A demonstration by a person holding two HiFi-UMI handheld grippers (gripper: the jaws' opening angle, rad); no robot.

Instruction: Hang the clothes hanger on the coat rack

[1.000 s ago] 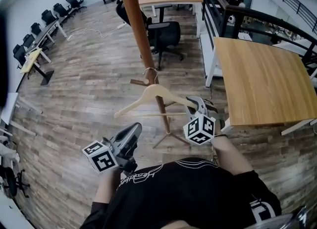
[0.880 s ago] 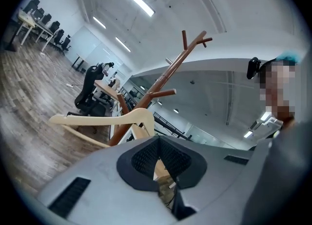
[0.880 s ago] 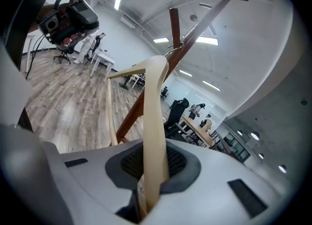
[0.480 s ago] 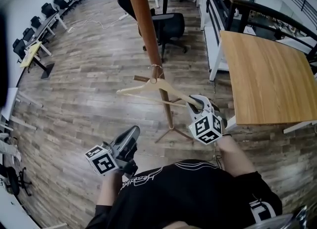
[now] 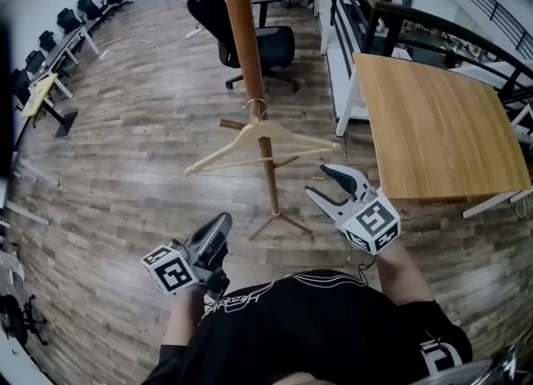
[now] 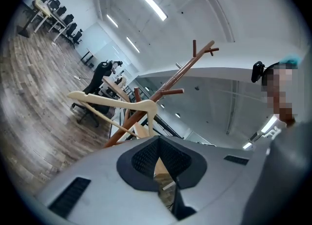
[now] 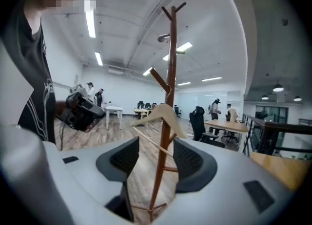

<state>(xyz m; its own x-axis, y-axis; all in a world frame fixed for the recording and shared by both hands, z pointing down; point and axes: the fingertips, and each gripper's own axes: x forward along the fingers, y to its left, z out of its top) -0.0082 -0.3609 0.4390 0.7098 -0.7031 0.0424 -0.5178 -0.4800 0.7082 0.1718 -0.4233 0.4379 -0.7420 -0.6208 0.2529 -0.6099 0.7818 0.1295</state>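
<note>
Clothes hanger (image 5: 260, 143) hangs by its hook at the pole of the coat rack (image 5: 241, 42), clear of the floor. Right hand-held gripper (image 5: 317, 181) is near the hanger's right arm, not touching it. Its jaws are opening with nothing between the pads. Left hand-held gripper (image 5: 218, 229) is well apart from the hanger, jaws together, empty. Head view crops the rack's top; right gripper view shows its forked upper pegs (image 7: 171, 12).
</note>
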